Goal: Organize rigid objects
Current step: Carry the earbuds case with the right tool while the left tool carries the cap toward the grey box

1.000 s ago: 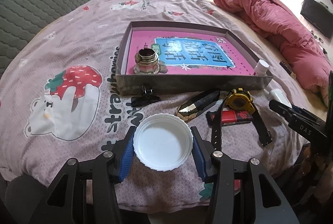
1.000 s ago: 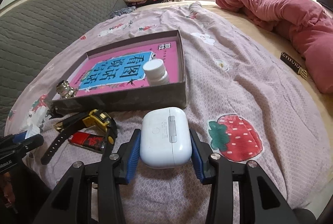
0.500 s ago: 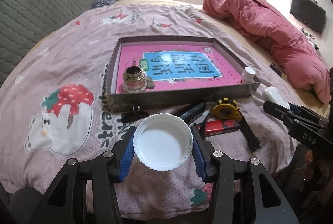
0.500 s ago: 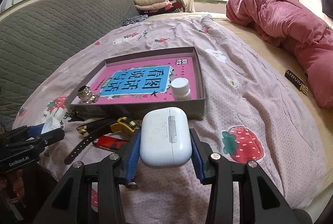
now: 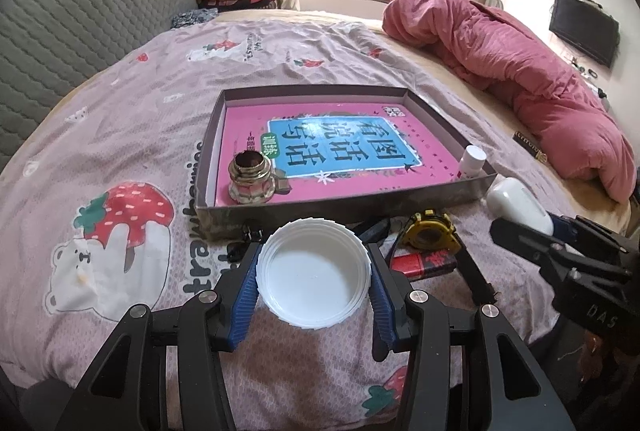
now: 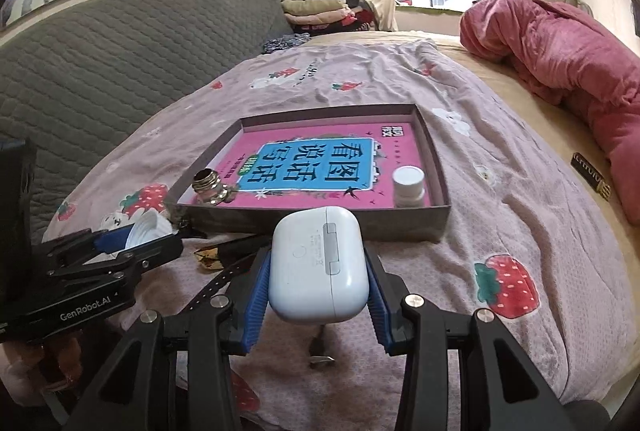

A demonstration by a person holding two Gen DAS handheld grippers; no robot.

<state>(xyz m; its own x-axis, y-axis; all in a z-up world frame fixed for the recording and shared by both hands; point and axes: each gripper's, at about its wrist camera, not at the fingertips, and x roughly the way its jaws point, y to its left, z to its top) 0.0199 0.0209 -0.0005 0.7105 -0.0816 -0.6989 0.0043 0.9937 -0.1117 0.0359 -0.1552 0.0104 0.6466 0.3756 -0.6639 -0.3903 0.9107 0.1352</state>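
Your left gripper is clamped on a round white plastic jar lid, hollow side up, its ribbed rim pinched between the blue pads. It hangs above the strawberry-print bedspread, with the shallow grey cardboard tray just ahead of its tips. Inside that tray, ahead and slightly left, stands a squat brass-coloured metal fitting. The pads meet only a thin curved edge, so any tilt or loosening as you reach over the near wall could let the lid pivot and drop short. Come in low and the lid may knock the fitting or catch the wall.

Between your two tools, on the bedspread below and short of the tray, lie a yellow tape measure and a red lighter, both not yet collected.

Your right gripper holds a smooth white plastic earbud case, squeezed at its sides, also short of the tray's near wall. Ahead and a little right, in the near right corner, stands a small white capped bottle. The case is glossy and rounded, so it could slide out forward if the grip eases early. Set down too far right, it could topple the bottle.
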